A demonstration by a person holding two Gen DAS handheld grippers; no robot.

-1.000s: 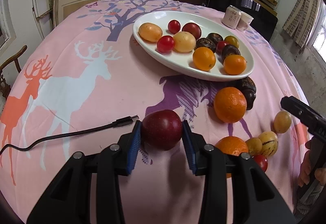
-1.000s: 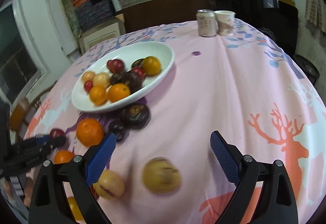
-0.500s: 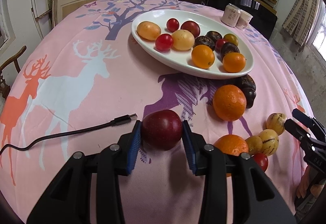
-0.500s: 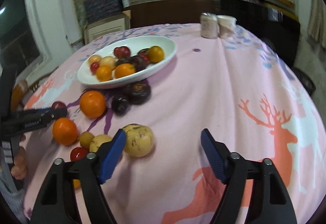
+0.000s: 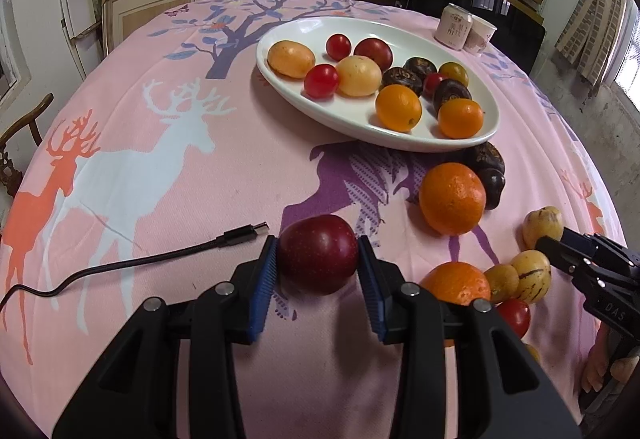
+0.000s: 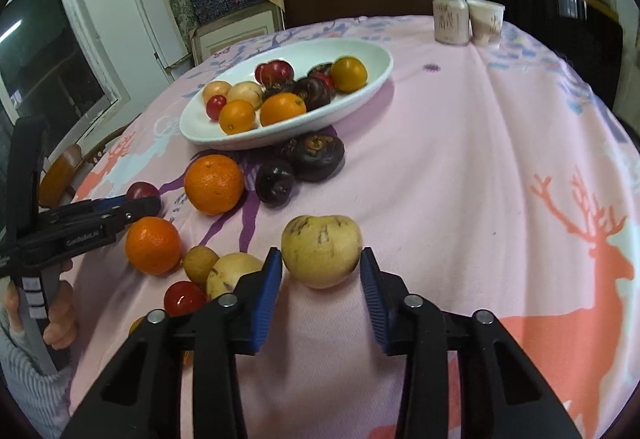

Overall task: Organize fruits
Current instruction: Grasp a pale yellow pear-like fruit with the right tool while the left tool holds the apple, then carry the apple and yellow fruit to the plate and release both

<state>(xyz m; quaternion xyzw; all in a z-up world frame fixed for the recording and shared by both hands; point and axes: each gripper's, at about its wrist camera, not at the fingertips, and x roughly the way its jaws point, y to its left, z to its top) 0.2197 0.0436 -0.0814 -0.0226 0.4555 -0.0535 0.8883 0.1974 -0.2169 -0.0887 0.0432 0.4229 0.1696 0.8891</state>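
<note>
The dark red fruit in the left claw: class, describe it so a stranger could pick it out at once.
Start at the white oval plate, then move nearer across the pink tablecloth. Between the left claw's blue pads sits the dark red fruit; unlike the neighbouring oranges, it is maroon and finely speckled.

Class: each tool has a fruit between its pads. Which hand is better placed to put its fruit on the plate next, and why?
Probably left. The left tool is shut on the plum; the right tool has only just been closing around the melon. The plate looks similarly near.

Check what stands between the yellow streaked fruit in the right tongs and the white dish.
The yellow streaked fruit sits between the right tongs, whose jaws have just been closing. Two dark purple fruits and a large orange lie on the cloth in front of the white dish, so lift over them.
</note>
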